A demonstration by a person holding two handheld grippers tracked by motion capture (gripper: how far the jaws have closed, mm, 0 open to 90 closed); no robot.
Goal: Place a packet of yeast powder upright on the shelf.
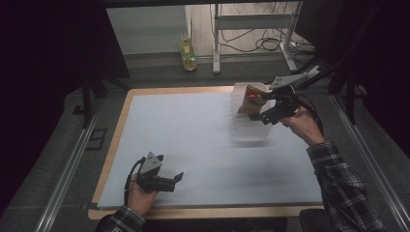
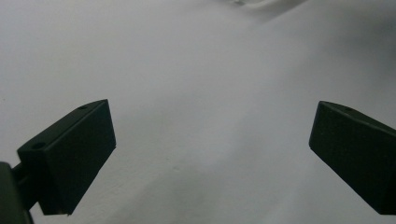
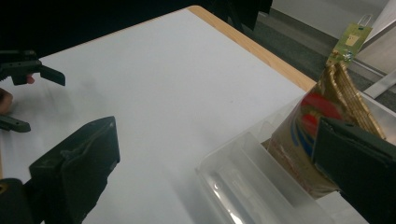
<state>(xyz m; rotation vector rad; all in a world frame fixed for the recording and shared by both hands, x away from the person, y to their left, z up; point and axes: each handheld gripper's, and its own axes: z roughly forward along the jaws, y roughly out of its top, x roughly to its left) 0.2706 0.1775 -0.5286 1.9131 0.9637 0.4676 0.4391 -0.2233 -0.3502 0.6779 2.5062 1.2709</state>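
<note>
A brown snack bag (image 1: 251, 100) (image 3: 303, 135) with red and blue print stands upright in a clear plastic bin (image 1: 249, 128) (image 3: 252, 177) at the back right of the white sheet. My right gripper (image 1: 261, 107) (image 3: 217, 126) hovers at the bin, open. One of its jaws overlaps the bag's side; the other is out over the sheet. Near the front left, my left gripper (image 1: 170, 168) (image 2: 212, 121) (image 3: 39, 98) is held low over the bare sheet. It stands open with nothing between its jaws.
The white sheet (image 1: 193, 135) covers a wooden table whose rim (image 1: 116, 140) shows around it. On the floor behind stand a yellow-green bottle (image 1: 187, 52), a metal desk frame (image 1: 216, 43) and loose cables (image 1: 270, 43). The bin has several dividers inside.
</note>
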